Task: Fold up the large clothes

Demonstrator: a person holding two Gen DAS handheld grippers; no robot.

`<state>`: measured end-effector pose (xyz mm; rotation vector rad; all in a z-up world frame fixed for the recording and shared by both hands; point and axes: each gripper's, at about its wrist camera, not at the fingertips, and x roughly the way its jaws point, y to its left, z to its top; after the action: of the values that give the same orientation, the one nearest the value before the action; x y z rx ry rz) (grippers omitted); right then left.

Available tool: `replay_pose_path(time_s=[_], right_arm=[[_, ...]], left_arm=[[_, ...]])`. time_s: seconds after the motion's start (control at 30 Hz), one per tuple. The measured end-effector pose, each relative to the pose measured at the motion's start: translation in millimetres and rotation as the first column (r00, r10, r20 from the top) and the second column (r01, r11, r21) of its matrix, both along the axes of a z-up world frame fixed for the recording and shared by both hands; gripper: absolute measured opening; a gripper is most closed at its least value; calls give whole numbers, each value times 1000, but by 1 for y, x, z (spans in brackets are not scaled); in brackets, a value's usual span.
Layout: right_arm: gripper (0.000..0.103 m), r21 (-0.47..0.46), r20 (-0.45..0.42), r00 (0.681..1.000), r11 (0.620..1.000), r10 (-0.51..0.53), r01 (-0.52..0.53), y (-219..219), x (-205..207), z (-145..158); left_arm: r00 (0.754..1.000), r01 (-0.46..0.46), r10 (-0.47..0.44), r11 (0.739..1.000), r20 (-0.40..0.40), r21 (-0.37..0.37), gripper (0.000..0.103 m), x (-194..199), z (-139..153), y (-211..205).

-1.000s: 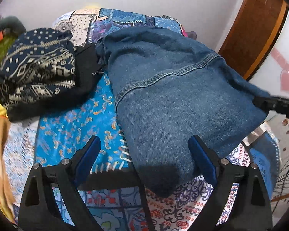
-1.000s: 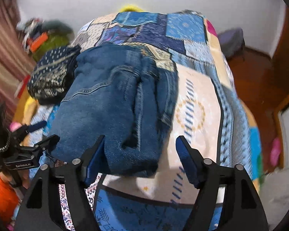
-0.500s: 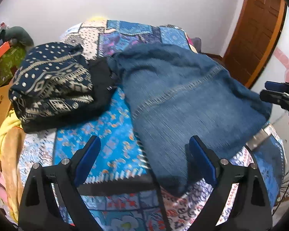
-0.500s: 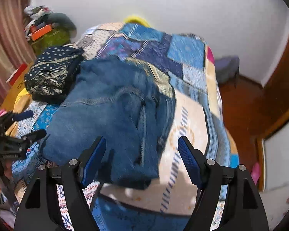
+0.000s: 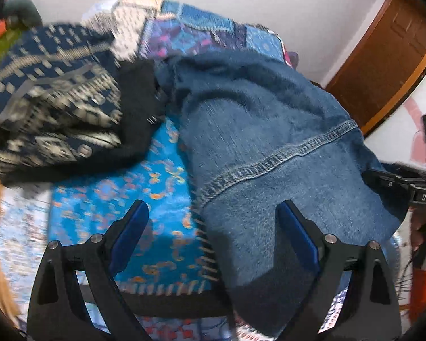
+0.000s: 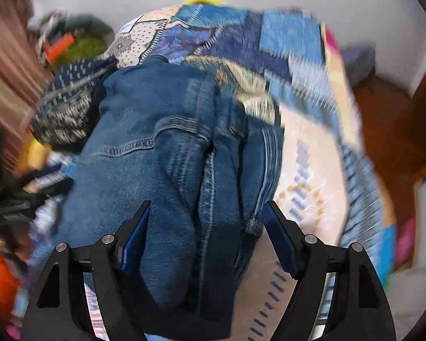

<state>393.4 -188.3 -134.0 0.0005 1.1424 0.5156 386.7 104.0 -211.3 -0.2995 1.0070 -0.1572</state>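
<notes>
Folded blue jeans (image 5: 269,147) lie on a patchwork bedspread (image 5: 122,207). My left gripper (image 5: 213,221) is open and empty, low over the near left edge of the jeans; its right finger hangs above the denim. My right gripper (image 6: 206,221) is open and empty, with the near end of the jeans (image 6: 167,170) between its fingers. The right gripper also shows at the right edge of the left wrist view (image 5: 394,182), next to the jeans. The left gripper shows blurred at the left edge of the right wrist view (image 6: 22,199).
A folded dark patterned garment (image 5: 51,96) lies on the bed, left of the jeans, on something black; it also shows in the right wrist view (image 6: 68,105). A brown wooden door (image 5: 383,51) stands at the right. Clutter (image 6: 68,42) sits beyond the bed's far left corner.
Both grippers have dropped back down and closer to the jeans after lifting away half a second ago. Both stay open. The jeans have not moved.
</notes>
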Motion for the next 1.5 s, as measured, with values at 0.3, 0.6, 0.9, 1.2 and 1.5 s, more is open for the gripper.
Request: replay_pose_path(time_s=[0.3, 0.6, 0.9, 1.2, 1.5], right_arm=[[88, 269, -235, 971, 957, -44, 109, -29, 23, -35], [88, 301, -227, 972, 946, -54, 122, -21, 32, -31], [48, 328, -164, 984, 937, -73, 125, -17, 30, -28], [34, 346, -118, 992, 934, -47, 85, -13, 3, 1], [30, 341, -20, 1000, 940, -13, 19, 4, -24, 51]], left_arm=[[996, -8, -19, 961, -93, -276, 93, 32, -32, 13], [991, -18, -40, 909, -130, -416, 93, 61, -53, 10], [993, 5, -59, 890, -104, -455, 70, 57, -53, -1], [994, 65, -92, 916, -51, -396, 42, 27, -6, -13], [988, 140, -112, 944, 107, -300, 34, -15, 80, -10]])
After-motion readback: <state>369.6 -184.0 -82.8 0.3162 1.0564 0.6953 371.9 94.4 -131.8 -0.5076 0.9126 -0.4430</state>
